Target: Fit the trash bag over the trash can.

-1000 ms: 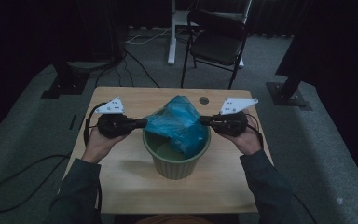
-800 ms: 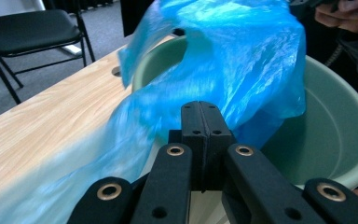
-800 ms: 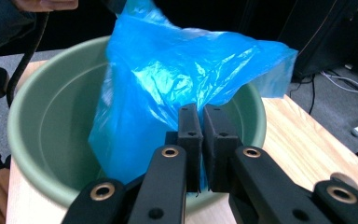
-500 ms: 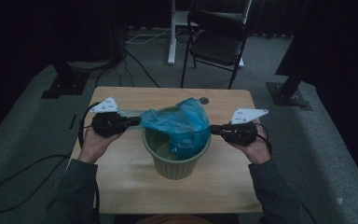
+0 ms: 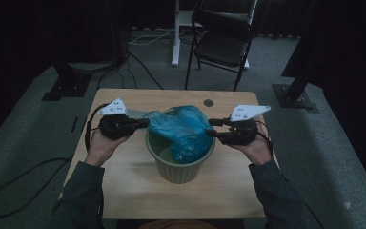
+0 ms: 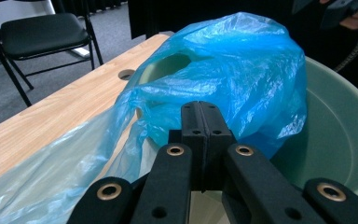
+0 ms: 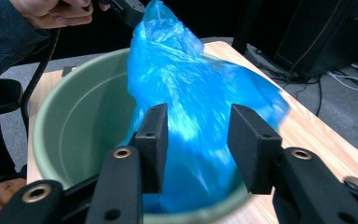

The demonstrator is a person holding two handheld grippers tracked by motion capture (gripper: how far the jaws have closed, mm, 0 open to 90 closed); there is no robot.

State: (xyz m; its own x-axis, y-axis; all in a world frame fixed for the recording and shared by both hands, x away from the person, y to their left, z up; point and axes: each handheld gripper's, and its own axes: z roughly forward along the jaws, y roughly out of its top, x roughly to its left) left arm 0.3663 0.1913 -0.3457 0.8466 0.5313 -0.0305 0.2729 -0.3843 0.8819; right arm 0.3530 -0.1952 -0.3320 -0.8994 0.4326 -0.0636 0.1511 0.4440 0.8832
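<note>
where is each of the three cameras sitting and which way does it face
High view: fixed above the person's side, looking forward and down on the table; both forearms, hands, left gripper and right gripper show beside the green bin.
Left gripper view: rides the left gripper, looking along its closed jaws at the blue bag.
Right gripper view: rides the right gripper, looking between its parted jaws across the bin; the other hand shows beyond.
Shared: all views show the bag and bin.
</note>
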